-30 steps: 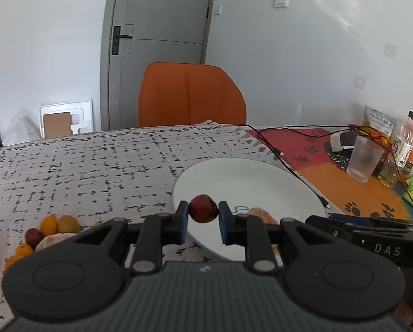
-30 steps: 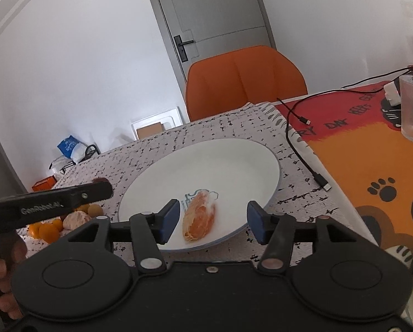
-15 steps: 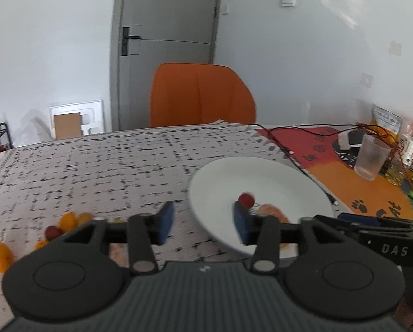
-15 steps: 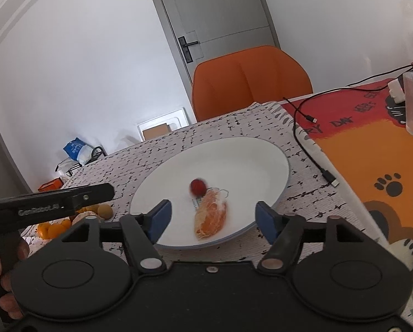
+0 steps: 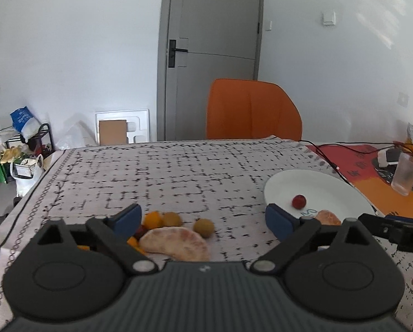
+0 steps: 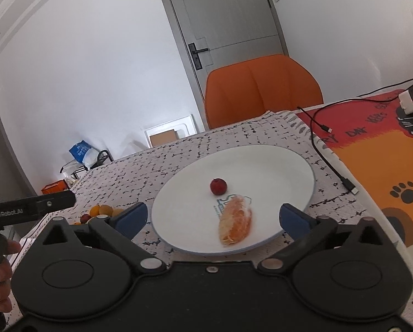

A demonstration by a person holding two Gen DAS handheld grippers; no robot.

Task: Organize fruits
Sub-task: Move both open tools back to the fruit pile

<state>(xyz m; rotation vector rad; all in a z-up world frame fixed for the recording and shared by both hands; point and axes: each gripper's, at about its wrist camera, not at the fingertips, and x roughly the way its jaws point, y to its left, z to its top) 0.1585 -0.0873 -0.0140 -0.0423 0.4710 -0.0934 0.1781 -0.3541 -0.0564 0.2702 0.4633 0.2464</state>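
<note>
Both jaw sets just spread wide, nothing between them: L gripper [image 5: 203, 217] faces the fruit pile [image 5: 167, 232] on the cloth; R gripper [image 6: 212, 217] faces the plate [image 6: 275, 160], w/ 1 berry [image 6: 218, 186] and segment [image 6: 235, 220]. Pile's peeled wedge [image 5: 176, 242] looks soft, light; pinch mid-body, gently.

Both views are evenly and brightly lit by soft daylight; streaks of it are cast on the white wall [image 5: 372, 27] at the upper right. Shadows on the tablecloth [image 5: 178, 171] are faint. Strong fisheye bending is seen at the door frame [image 6: 173, 41], and the corners are darkened. Slight softness is noted throughout; no glare is observed on the plate [image 6: 261, 166].
</note>
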